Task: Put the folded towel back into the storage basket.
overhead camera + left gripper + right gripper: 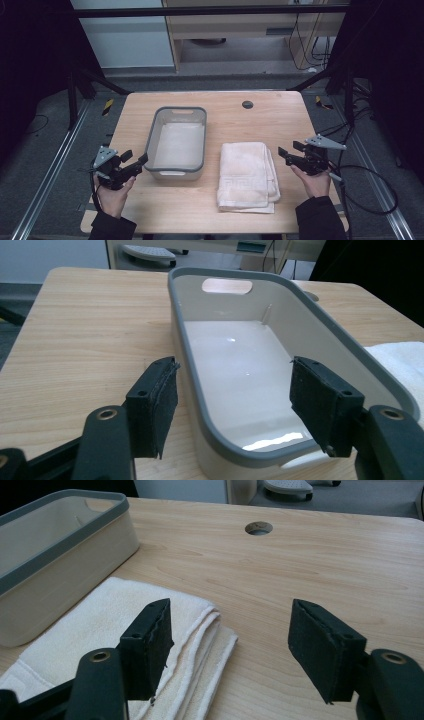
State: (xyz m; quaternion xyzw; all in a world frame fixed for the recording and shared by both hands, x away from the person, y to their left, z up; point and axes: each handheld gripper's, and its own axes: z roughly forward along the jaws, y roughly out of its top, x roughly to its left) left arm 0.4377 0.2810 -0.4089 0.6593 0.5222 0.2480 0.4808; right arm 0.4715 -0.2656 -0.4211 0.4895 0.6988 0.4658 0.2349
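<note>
Resting folded on the table [210, 210] just right of the bin [176, 169], the towel [247, 175] lies between both grippers, the left gripper [136, 157] spread and empty beside the bin's near left corner, the right gripper [286, 153] spread and empty just off the towel's right edge.

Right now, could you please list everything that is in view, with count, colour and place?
table: one, light wood, centre.
bin: one, cream with grey rim, nothing inside, left of centre on the table.
towel: one, cream white, folded, on the table just right of the bin.
cable hole: one, dark, round, far side of the table.
left gripper: one, black, near the bin's near left corner, jaws apart, nothing between them.
right gripper: one, black, right of the towel, jaws apart, nothing between them.
</note>
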